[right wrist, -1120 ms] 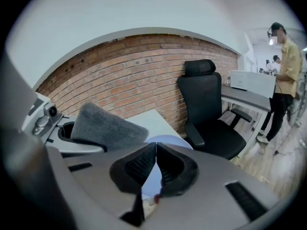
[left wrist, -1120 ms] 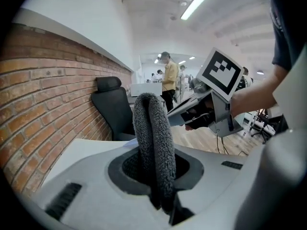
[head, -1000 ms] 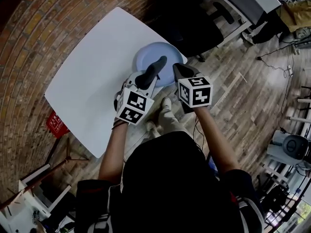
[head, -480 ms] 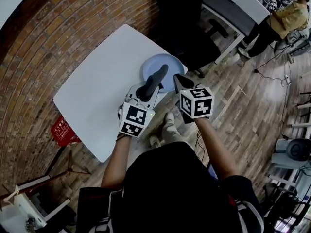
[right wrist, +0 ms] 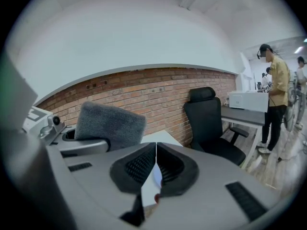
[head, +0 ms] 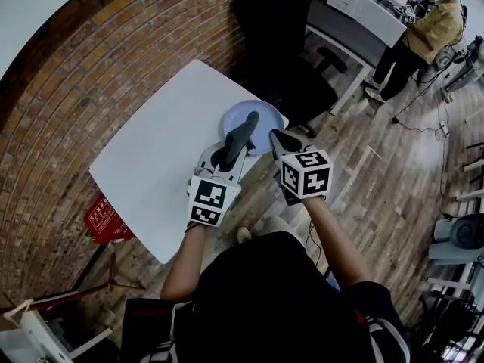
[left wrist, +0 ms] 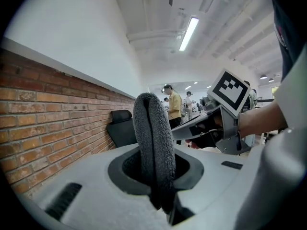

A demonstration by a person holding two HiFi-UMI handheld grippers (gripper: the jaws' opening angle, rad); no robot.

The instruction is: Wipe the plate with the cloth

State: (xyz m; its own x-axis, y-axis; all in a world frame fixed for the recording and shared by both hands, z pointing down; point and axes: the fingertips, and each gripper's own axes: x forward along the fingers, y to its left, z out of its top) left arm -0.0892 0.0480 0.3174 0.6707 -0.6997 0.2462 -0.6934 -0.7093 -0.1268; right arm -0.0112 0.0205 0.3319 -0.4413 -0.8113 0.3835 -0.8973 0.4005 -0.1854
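A pale blue plate [head: 268, 119] lies near the far right corner of the white table [head: 159, 153]. My left gripper [head: 229, 152] is held over the plate's near side, shut on a folded dark grey cloth [head: 244, 125] that sticks out past the jaws. In the left gripper view the cloth [left wrist: 152, 138] stands upright between the jaws of the left gripper [left wrist: 160, 176]. My right gripper [head: 278, 137] hovers by the plate's right edge, jaws shut with nothing between them. The right gripper [right wrist: 156, 155] looks out level, with the cloth [right wrist: 110, 126] to its left.
A black office chair [head: 302, 89] stands just beyond the table's far corner. A brick wall [head: 98, 66] runs along the left. A red sign [head: 102, 218] sits on the floor under the table's near edge. Farther off, a person [head: 427, 29] stands at a desk [head: 363, 6].
The head view has pulled back, so the table and plate look smaller and farther away. Both grippers keep their hold and their places over the plate.
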